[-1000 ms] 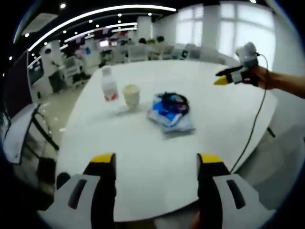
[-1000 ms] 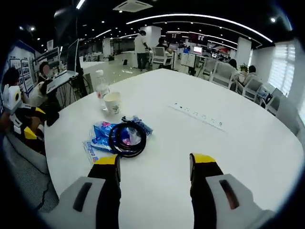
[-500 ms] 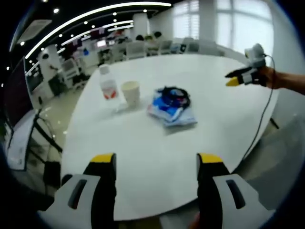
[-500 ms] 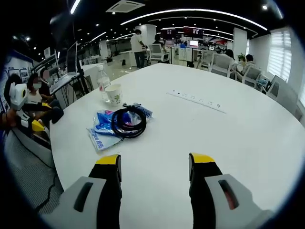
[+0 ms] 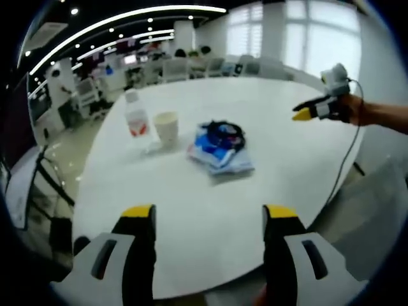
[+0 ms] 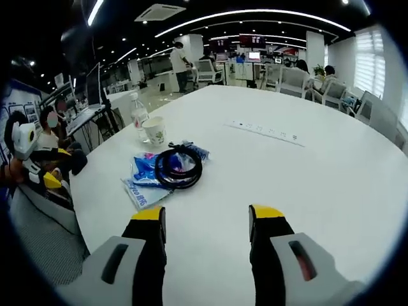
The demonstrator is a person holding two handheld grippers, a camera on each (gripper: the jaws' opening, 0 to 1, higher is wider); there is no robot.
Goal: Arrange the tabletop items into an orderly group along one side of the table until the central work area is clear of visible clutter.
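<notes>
Your left gripper and right gripper both have fingers spread, empty, above the worktop. Ahead: cable on blue packets, cup and bottle just beyond.

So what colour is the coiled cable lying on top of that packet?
Black; the coiled cable shows best in the right gripper view, lying on the blue packet.

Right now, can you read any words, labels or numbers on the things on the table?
None can be read.
Bottle: red label, print too blurred.
Blue packets: dark print along the edge, too small to read.
Paper cup: faint marks, unreadable.
</notes>
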